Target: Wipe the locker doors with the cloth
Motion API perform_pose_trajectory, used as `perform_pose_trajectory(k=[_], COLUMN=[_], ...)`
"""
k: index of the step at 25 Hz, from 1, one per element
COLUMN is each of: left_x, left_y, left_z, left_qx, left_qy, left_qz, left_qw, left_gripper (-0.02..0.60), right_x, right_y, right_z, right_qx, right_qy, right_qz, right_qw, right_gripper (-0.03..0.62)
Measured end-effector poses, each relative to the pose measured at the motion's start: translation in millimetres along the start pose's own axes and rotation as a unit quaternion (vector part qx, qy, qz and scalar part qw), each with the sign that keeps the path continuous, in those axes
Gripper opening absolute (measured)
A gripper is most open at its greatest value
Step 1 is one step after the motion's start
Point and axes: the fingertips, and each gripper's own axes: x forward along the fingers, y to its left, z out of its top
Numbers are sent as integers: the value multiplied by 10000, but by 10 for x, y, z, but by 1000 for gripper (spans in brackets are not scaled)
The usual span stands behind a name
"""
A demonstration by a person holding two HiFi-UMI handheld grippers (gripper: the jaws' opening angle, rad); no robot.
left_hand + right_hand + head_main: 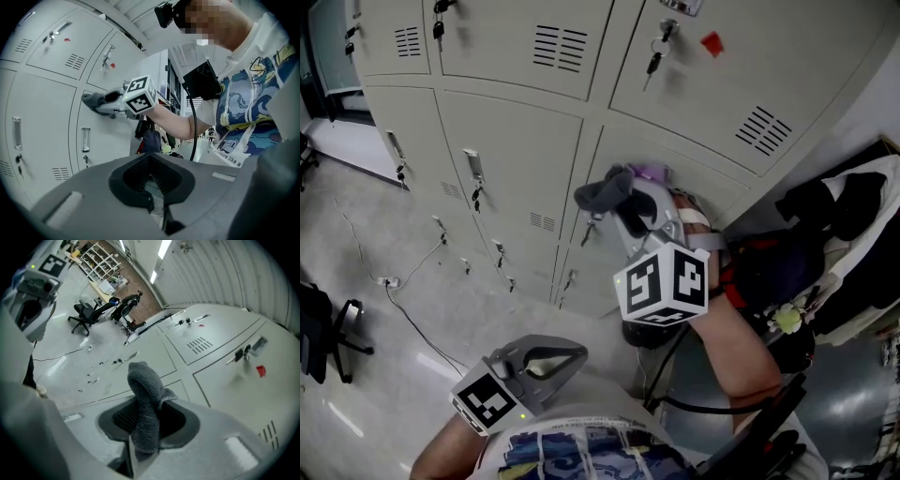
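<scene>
Right gripper view: cloth is clamped in your right gripper, with the wad poking out at 12 o'clock, at or just off the locker door. Press it flat, overlap your strokes, and skirt the keys at 2 o'clock. Left gripper is closed on nothing and idle.

**Greys, with one red spot**

My cloth is dark grey against the pale grey lockers. A red tag marks one door. The marker cube carries black squares on white. My shirt is white, printed blue.
</scene>
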Motion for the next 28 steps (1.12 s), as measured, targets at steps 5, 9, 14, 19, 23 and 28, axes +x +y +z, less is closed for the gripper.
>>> perform_pose_trajectory(k=[5, 9, 14, 19, 23, 28], left_x=[-28, -55, -130, -168, -178, -202], left_y=[-3, -15, 24, 31, 24, 25], left_z=[13, 2, -26, -55, -60, -93], left_qx=[2, -20, -98, -138, -132, -183], left_qy=[-49, -64, -97, -56, -46, -7], left_qz=[4, 32, 137, 178, 177, 200], left_qw=[10000, 10000, 9998, 9997, 9997, 9996], left_gripper=[3, 3, 3, 3, 3, 3], right_x=[20, 227, 405, 549, 676, 813], right_y=[-400, -496, -300, -3, 281, 581], right_z=[210, 196, 74, -32, -141, -258], right_qx=[-185, -210, -193, -164, -161, -147], right_qy=[-2, 167, 351, 409, 488, 550], right_qz=[-494, -578, -384, -144, 120, 323], right_qw=[9986, 9980, 9985, 9989, 9986, 9979], right_gripper=[112, 112, 112, 112, 110, 110])
